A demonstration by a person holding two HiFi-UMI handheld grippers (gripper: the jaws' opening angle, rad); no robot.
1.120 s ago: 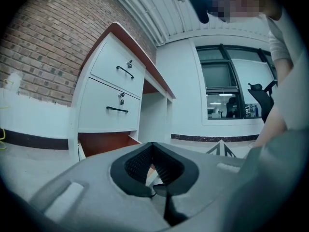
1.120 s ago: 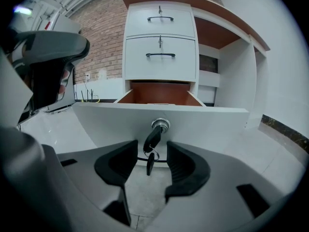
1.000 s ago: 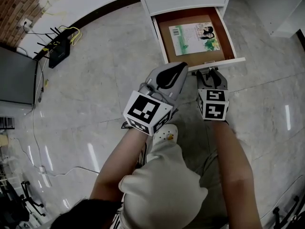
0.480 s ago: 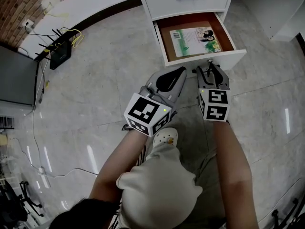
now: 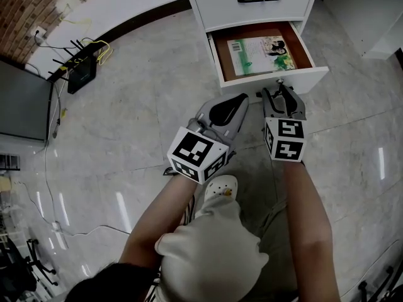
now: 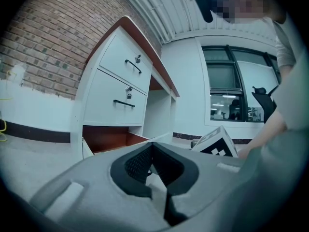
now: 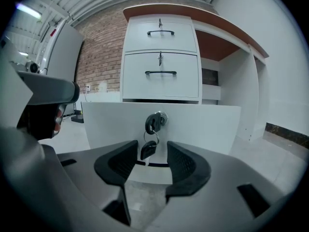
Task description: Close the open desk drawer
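The white desk's bottom drawer stands partly open, with a green-covered book lying flat inside. Its white front carries a lock with keys hanging from it. My right gripper is right up at that front, its jaws apart on either side of the dangling key and above the dark handle bar. Nothing presses on its pads. My left gripper hovers just left of it, short of the drawer, with its jaw tips together and nothing held.
Two closed drawers with black handles sit above the open one. A black router with cables lies on the marble floor by the brick wall at left. The person's knee and a white shoe are below the grippers.
The drawer has slid further into the desk and shows less of its inside. My right gripper has followed its front forward. The left gripper has hardly moved.
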